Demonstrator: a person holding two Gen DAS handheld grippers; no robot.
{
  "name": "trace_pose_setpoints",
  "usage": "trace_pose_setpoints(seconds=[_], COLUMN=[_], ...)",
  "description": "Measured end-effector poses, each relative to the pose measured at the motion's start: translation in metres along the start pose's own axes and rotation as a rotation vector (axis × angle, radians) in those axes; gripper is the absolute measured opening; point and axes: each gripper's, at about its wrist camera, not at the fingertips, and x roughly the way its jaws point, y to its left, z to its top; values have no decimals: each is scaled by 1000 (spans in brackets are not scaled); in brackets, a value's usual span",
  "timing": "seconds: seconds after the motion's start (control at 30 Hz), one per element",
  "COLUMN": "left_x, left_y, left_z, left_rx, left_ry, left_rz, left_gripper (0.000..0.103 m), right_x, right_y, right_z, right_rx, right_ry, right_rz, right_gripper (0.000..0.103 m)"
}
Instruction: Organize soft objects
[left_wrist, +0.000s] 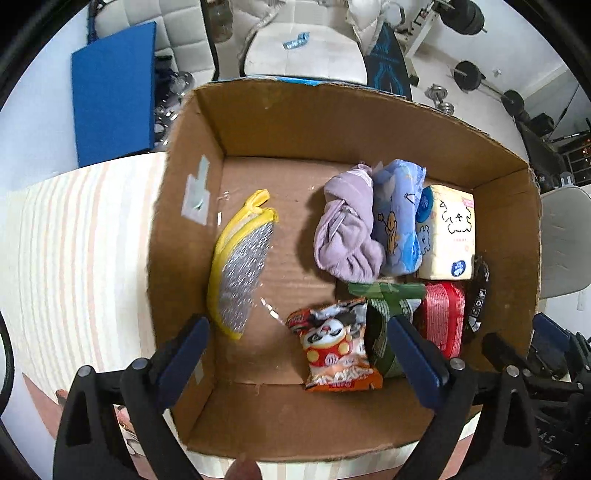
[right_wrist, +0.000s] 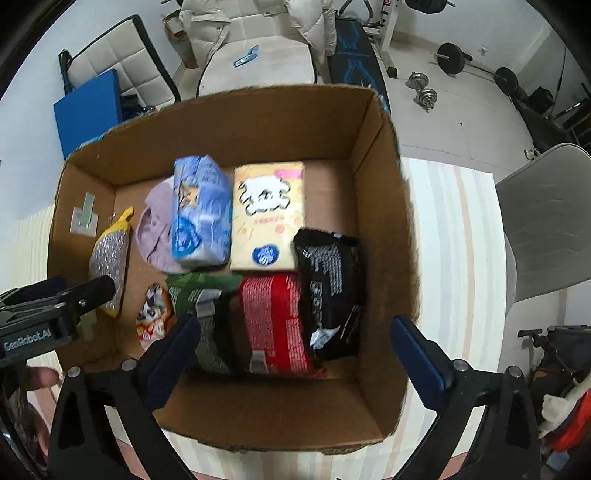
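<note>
Both your grippers hang over the cardboard box (left_wrist: 280, 122), pointing down into it. Your left gripper (left_wrist: 295, 354) stands spread wide with nothing between its pads; your right gripper (right_wrist: 295, 354) is just as wide and also empty.

Nearest your left gripper lies the orange cartoon snack packet (left_wrist: 338, 350), puffy and crinkly. It looks light and slick, so I'd pinch it across the flat middle, not the sealed edge. Touching it on the right is the green packet (left_wrist: 388, 325), then the red packet (right_wrist: 275, 325), both film-wrapped and likely to crush a little under the pads. The black packet (right_wrist: 332, 291) lies tilted against the right wall of the box, beside the red one; its glossy wrap may slip, so take it across the narrow width.

To the left, well apart from these, the yellow-rimmed silver scouring pad (left_wrist: 240, 266) leans at the left wall. It looks springy and rough, easy to hold by its rim.

Farther in, the lilac cloth (left_wrist: 347, 236) sits bunched; it is limp, so grab a thick fold. Pressed against it is the blue tissue pack (right_wrist: 201, 214), squashy and light, and next to that the cream tissue pack (right_wrist: 269, 218), which looks firmer: grip across its short sides.
</note>
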Motion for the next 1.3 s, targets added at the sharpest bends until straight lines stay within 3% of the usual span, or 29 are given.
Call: trace_pose_setpoints(seconds=[0.23, 0.5, 0.7, 1.3], left_x=[-23, -35, -74, -230], left_y=[2, 3, -5, -25], left_z=[-26, -40, -62, -189], left_rx=[-12, -22, -16, 5], left_ry=[-96, -143, -214, -430], left_rz=[36, 61, 66, 51], left_gripper=[99, 99, 99, 98], right_x=[-5, -23, -51, -242], right_y=[6, 6, 2, 1], right_z=[-23, -38, -49, -175], right_rx=[-6, 4, 8, -50], right_ry=[-28, -62, -109, -419], right_rz=[-5, 4, 14, 48], right_gripper=[103, 103, 103, 103])
